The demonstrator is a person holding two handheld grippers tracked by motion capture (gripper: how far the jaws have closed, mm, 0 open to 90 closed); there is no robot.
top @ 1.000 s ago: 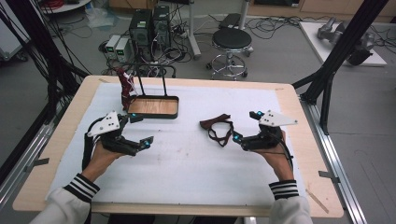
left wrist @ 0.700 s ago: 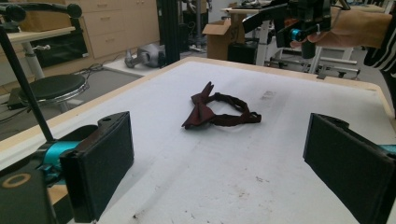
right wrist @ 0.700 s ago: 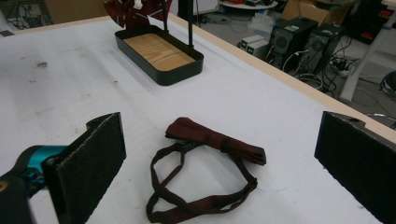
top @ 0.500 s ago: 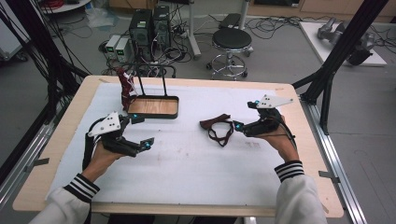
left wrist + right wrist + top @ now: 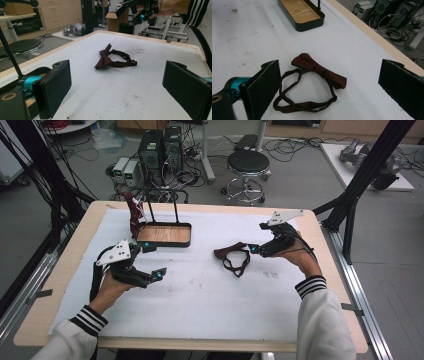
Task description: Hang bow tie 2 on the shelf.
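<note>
While dark maroon fabric bow tie with looped strap (image 5: 234,257) lies flat mid-table, right gripper (image 5: 254,249) hovers just beside it, jaws wide apart, bow's long axis running across gap. Left gripper (image 5: 152,261) well apart, jaws likewise spread; right nearer.

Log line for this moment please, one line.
right hand-held gripper: open, beside bow tie | left hand-held gripper: open, empty | bow tie: flat on table
</note>
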